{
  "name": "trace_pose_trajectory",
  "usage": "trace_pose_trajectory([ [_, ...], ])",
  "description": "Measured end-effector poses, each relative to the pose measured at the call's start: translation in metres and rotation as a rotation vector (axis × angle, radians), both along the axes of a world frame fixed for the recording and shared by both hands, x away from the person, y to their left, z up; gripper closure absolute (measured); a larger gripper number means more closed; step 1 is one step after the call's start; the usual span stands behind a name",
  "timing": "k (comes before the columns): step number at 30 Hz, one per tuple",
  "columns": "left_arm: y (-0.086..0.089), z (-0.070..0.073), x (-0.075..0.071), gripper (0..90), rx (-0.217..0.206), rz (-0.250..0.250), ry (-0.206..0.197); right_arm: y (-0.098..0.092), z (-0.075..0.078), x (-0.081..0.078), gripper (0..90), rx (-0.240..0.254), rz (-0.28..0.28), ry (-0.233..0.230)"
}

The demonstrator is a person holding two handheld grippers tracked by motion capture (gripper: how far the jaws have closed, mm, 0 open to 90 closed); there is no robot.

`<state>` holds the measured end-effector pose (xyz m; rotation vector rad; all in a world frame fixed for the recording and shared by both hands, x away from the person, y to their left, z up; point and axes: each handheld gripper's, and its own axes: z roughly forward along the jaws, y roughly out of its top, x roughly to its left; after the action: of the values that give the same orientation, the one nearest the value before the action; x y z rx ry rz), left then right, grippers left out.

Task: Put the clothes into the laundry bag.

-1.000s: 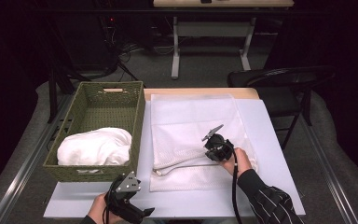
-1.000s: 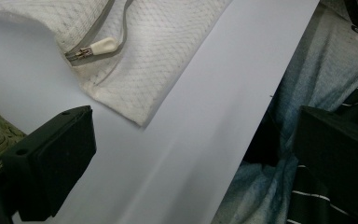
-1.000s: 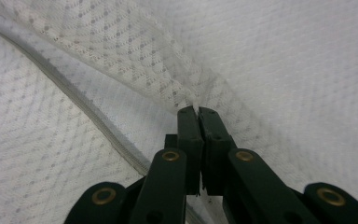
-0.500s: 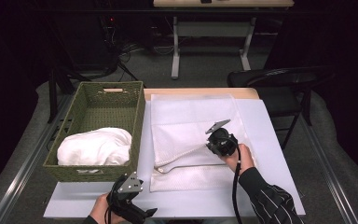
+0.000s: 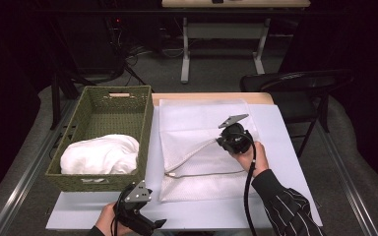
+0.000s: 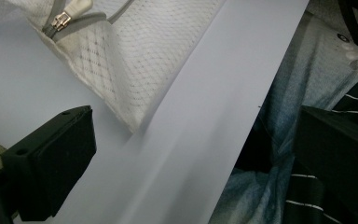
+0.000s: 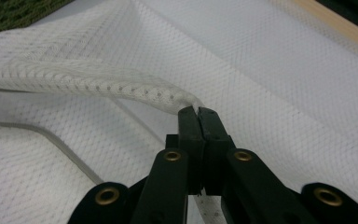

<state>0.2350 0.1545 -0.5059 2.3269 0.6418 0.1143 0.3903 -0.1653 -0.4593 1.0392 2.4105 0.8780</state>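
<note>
A white mesh laundry bag [image 5: 204, 147] lies spread flat on the pale table [image 5: 280, 147], just right of a green woven basket [image 5: 103, 105] that holds a heap of white cloth [image 5: 101, 155]. The right gripper [image 5: 222, 141], held in the person's right hand [image 5: 248, 155], sits over the middle of the bag with its jaws clenched on a pinch of the bag's upper layer beside the zipper opening; in the right gripper view the two black jaws meet tight around a raised, rolled fold of mesh [image 7: 121, 86], lifted off the layer beneath. From that pinch the opened edge runs down toward the zipper's end [image 5: 170, 173] near the bag's lower left. The left gripper [image 5: 155, 225] is held in the left hand [image 5: 109, 219] at the near edge of the table, well apart from the right gripper and just off the bag's near left corner. Its jaws stand released, wide apart, nothing between them; the left gripper view shows the bag's corner [image 6: 130, 116] and metal zipper pull [image 6: 63, 19] lying ahead of them on the table.
</note>
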Motion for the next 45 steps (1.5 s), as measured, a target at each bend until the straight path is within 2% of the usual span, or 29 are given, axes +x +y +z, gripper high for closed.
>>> trace_pose_trajectory([
  [9, 0.001, 0.0, 0.001, 0.0, 0.0, -0.006, -0.001, -0.004, 0.019, 0.005, 89.8, 0.052, -0.018, -0.044],
  [16, 0.001, 0.002, 0.001, 0.0, 0.009, -0.019, -0.003, -0.006, 0.035, -0.004, 89.8, 0.079, -0.011, -0.093],
  [20, 0.001, 0.003, 0.0, 0.0, 0.002, -0.012, -0.006, -0.004, 0.04, -0.008, 89.8, 0.078, 0.0, -0.121],
  [25, 0.001, 0.004, 0.0, 0.0, 0.006, -0.019, -0.003, -0.006, 0.044, -0.01, 89.8, 0.088, 0.0, -0.123],
  [26, 0.001, 0.006, -0.001, 0.0, 0.008, -0.029, 0.009, -0.007, 0.044, -0.009, 89.8, 0.087, 0.002, -0.124],
  [30, 0.004, 0.013, -0.007, 0.0, 0.005, -0.059, 0.005, -0.008, 0.042, -0.008, 89.8, 0.091, 0.005, -0.111],
  [33, 0.006, 0.016, -0.006, 0.0, -0.004, -0.061, 0.023, -0.008, 0.044, -0.01, 89.8, 0.095, 0.007, -0.123],
  [36, 0.006, 0.022, -0.006, 0.0, -0.005, -0.074, 0.017, -0.007, 0.043, -0.01, 89.8, 0.095, 0.011, -0.117],
  [43, 0.011, 0.052, -0.006, 0.0, -0.017, -0.126, 0.0, -0.005, 0.039, -0.009, 89.8, 0.085, 0.021, -0.11],
  [45, 0.015, 0.061, -0.003, 0.0, -0.004, -0.152, -0.013, -0.006, 0.039, -0.009, 89.8, 0.087, 0.016, -0.103],
])
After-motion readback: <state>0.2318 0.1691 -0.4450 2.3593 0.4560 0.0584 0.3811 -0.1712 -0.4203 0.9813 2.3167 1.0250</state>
